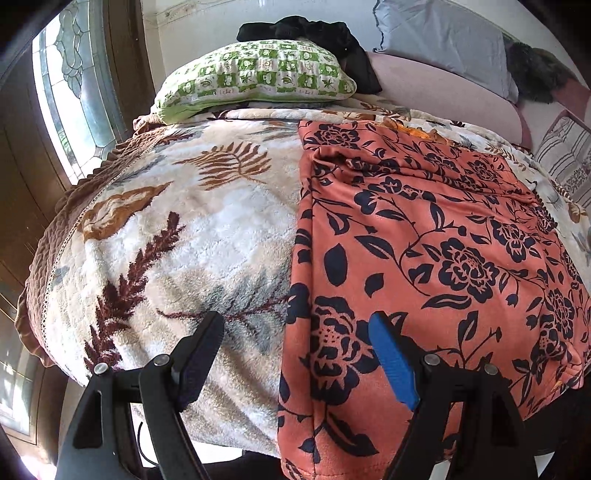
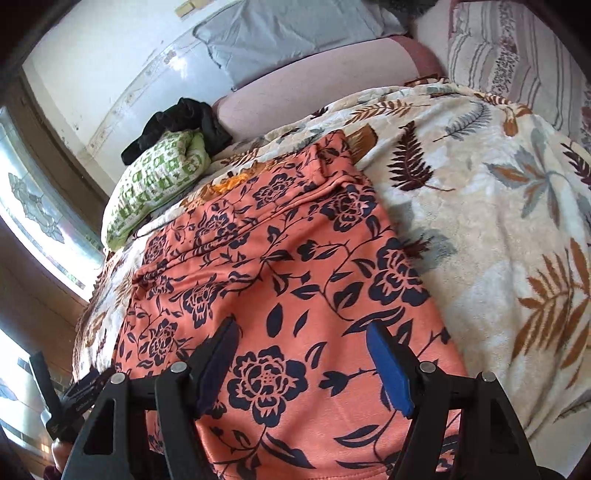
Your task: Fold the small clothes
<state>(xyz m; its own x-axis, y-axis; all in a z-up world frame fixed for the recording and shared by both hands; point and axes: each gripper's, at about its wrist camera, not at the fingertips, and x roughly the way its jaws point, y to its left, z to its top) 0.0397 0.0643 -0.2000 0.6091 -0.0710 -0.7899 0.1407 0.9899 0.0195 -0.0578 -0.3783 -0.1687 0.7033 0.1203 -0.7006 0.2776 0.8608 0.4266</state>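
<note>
- The orange floral garment [image 1: 424, 258] lies partly folded at the bed's near edge.
- Left gripper [image 1: 295, 354] and right gripper [image 2: 301, 354] gape wide, empty.
- Next, probably: grasp the hem corners.

A fleecy cream blanket [image 1: 177, 229] printed with brown, rust and grey fern leaves covers the bed, its brown quilted edging [image 1: 55, 236] showing along the left side. At the far end lies a green-and-white checked pillow [image 1: 258, 74] with a heap of black cloth [image 1: 314, 29] on and behind it. Behind these runs a pink padded headboard [image 1: 436, 88], a pale grey cushion [image 1: 439, 37] leaning against it. Beside the headboard stands a striped, patterned pillow [image 2: 506, 51]. On the left wall is a leaded glass window [image 1: 74, 85] set in dark wood
</note>
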